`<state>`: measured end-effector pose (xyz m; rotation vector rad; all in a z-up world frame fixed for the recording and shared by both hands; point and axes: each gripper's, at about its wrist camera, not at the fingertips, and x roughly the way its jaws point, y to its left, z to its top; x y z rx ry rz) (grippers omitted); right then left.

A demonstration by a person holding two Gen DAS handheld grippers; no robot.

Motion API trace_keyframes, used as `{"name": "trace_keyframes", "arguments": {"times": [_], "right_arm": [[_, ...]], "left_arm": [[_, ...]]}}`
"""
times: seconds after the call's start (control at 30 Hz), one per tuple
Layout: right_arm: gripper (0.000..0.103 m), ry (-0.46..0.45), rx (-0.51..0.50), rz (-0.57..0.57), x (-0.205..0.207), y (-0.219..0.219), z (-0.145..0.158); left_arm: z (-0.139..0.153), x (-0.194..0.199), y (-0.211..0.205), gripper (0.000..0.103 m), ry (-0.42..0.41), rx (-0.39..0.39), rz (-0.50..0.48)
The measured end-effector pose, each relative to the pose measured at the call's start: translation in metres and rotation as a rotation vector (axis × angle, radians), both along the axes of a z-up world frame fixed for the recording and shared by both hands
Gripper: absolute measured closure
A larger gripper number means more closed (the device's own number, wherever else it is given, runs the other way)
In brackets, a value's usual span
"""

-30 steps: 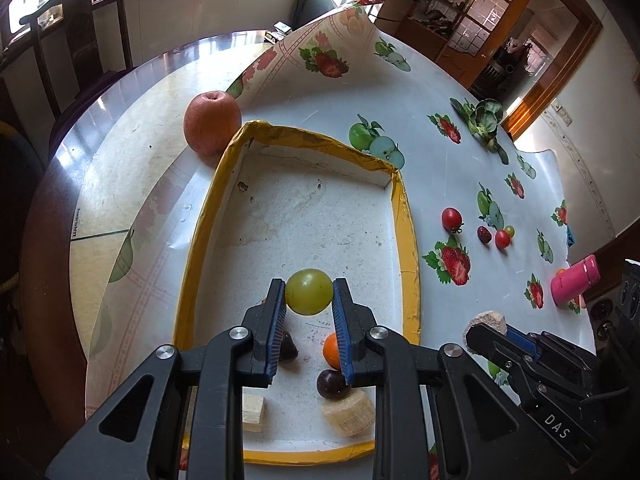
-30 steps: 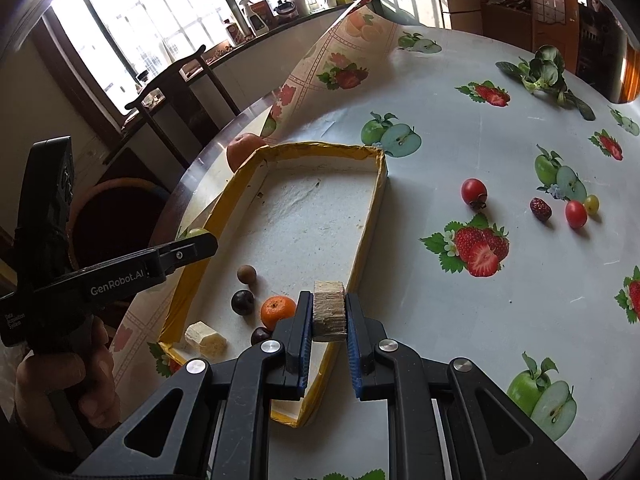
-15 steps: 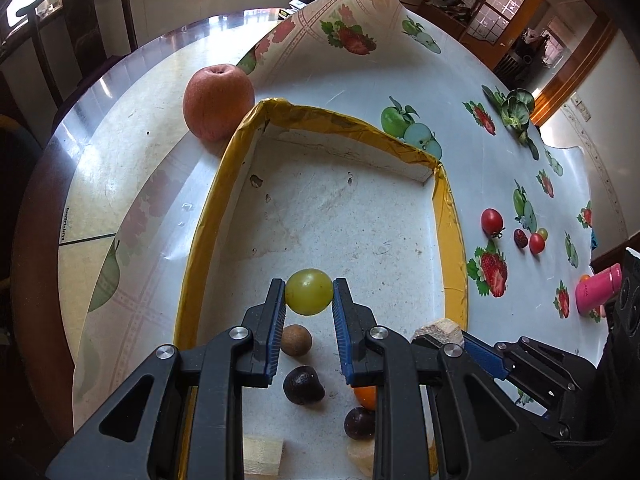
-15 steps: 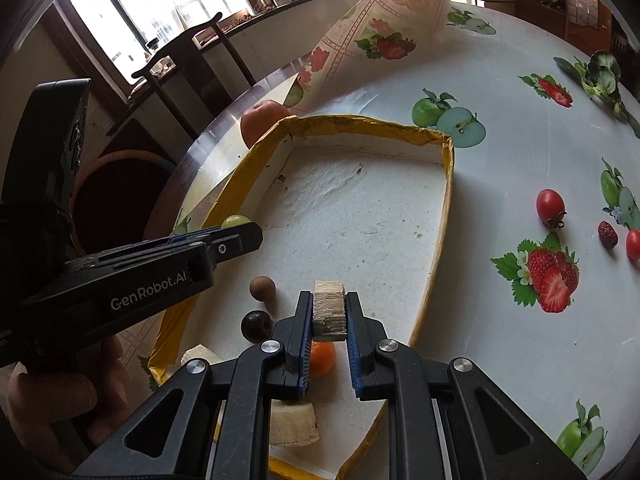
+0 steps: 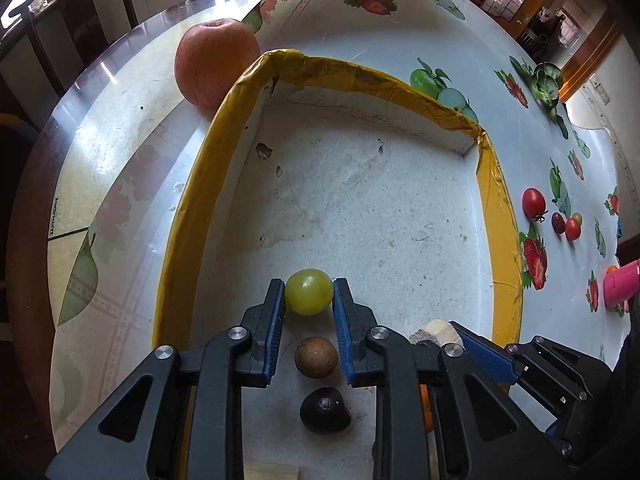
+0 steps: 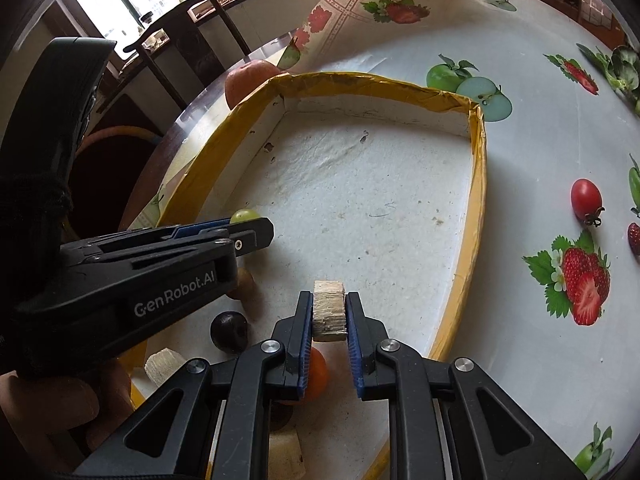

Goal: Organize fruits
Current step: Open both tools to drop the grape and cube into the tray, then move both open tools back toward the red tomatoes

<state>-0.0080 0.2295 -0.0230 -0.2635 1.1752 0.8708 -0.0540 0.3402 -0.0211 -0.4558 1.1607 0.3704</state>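
Roughly halfway: apple (image 5: 216, 66) outside yellow-rimmed tray (image 5: 500, 248), tomatoes (image 5: 533, 203) loose on cloth. Above tray, right gripper (image 6: 329, 314) clamped on pale chunk (image 6: 329, 312), left gripper (image 5: 309, 298) on green grape (image 5: 309, 297).

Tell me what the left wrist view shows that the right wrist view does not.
Only the left wrist view shows the pink cup at the right edge and the whole green grape held by the left gripper. Only the right wrist view shows the right gripper shut on a pale fibrous chunk, and the person's hand. Both show the yellow-rimmed tray, the apple and the cherry tomato.
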Motion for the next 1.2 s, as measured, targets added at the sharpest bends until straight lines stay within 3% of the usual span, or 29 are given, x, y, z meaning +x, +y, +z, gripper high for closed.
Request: {"name": "trace_keyframes", "arguments": {"times": [0.17,0.3,0.63,1.2], "right_arm": [[0.078,-0.006,-0.015,0.002,-0.002,-0.002,-0.002],[0.064,-0.018,-0.003,-0.011,-0.005,-0.009,0.005],[0.063,-0.037,0.05,-0.04,-0.011,-0.037,0.031],[0.063,-0.083,0.091,-0.19,0.007,-0.114,0.066]], "left_arm": [[0.005,-0.005,-0.003,0.08,0.007,0.02,-0.002],[0.016,-0.009,-0.006,0.06,-0.008,0.046,0.006],[0.042,-0.014,-0.018,0.06,-0.059,0.07,-0.007],[0.07,0.001,-0.063,0.06,-0.108,0.088,-0.079]]}}
